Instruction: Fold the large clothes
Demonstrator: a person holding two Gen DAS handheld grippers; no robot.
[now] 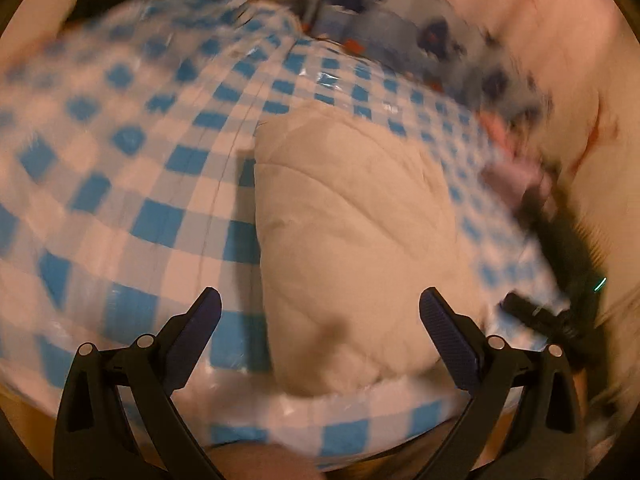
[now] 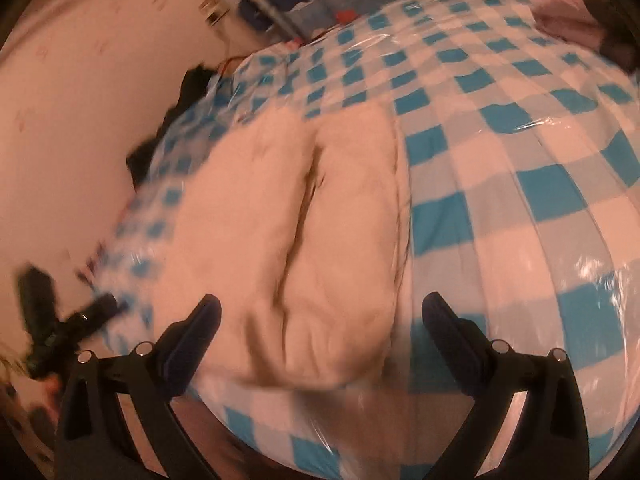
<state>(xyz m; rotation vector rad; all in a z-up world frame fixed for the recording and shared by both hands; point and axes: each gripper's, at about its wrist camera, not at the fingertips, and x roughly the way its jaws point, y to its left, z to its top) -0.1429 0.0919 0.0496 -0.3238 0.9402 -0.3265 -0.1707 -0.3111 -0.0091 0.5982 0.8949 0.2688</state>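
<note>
From the left wrist view, the left gripper hangs with its jaws spread wide and nothing between them. Below and ahead of it lies the cream garment, folded into a thick bundle on a blue-and-white checked cloth that shines as if under clear plastic. The bundle's near end sits between the two fingers and slightly toward the right one; whether the tips touch the fabric cannot be told through the blur. To the left of the bundle the checked surface runs broad and bare, giving plenty of room on that side. To the right the cloth ends close by, where the other gripper's dark body shows at the edge. Past the far edge lies a patterned blue fabric and a pale wall.

From the right wrist view, the right gripper is likewise opened wide and holding nothing. The cream garment lies ahead between its fingers, leaning toward the left one, and here a long crease runs down its middle, which the other view does not show. The open checked cloth stretches away to the right; the left edge is close, with the wall just beyond and the left gripper's dark body blurred beside it. The cloth's near edge curves under the fingers.
</note>
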